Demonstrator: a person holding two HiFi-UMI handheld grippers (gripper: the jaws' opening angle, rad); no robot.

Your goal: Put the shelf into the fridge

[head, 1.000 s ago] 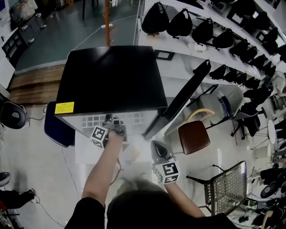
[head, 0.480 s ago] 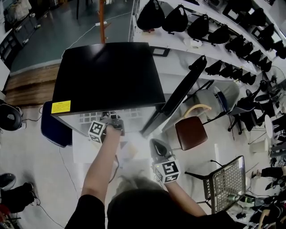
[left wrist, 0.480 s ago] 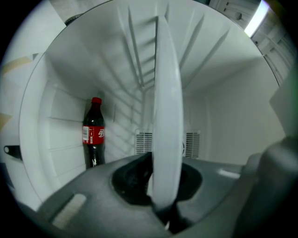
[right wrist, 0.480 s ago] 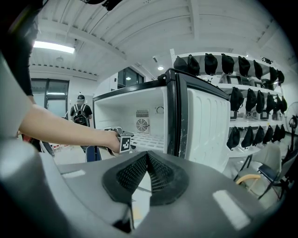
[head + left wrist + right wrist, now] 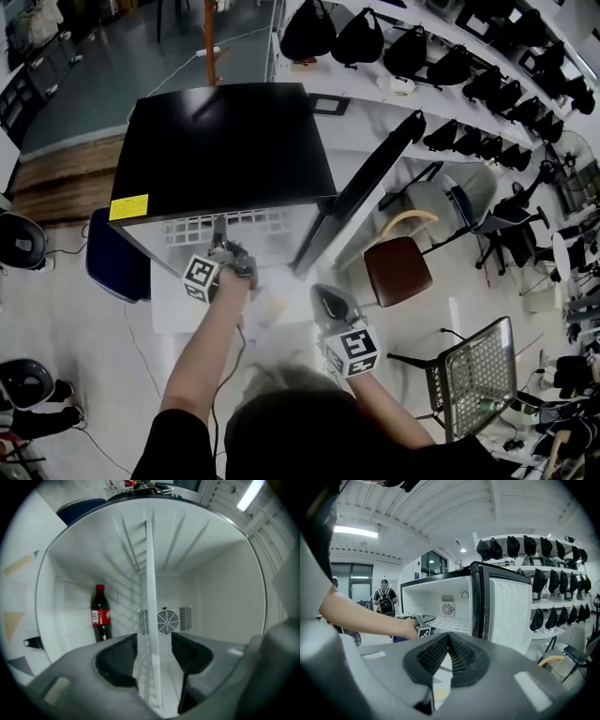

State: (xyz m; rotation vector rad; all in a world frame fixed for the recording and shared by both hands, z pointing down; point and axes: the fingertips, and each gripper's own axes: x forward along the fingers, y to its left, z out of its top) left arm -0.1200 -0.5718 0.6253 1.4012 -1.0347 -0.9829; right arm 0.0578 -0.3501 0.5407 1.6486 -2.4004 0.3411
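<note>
The white wire shelf (image 5: 234, 227) lies level inside the open black-topped fridge (image 5: 225, 141), its front edge at the opening. My left gripper (image 5: 221, 240) is at that edge. In the left gripper view the shelf (image 5: 151, 597) shows edge-on between the jaws of the left gripper (image 5: 153, 641), which are opening; a gap shows beside the pads. A cola bottle (image 5: 100, 613) stands at the back left of the fridge, near the fan vent (image 5: 167, 619). My right gripper (image 5: 323, 298) hangs back outside the fridge; its pads meet on nothing (image 5: 447, 637).
The fridge door (image 5: 361, 192) stands open to the right. Near it are a brown chair (image 5: 398, 270) and a wire mesh chair (image 5: 478, 384). Wall shelves with black bags (image 5: 450, 56) run along the right. A blue seat (image 5: 108, 262) sits left of the fridge.
My left gripper has drawn back slightly from the fridge's opening, and more of the shelf's grid shows in front of it. The right gripper has hardly moved.
</note>
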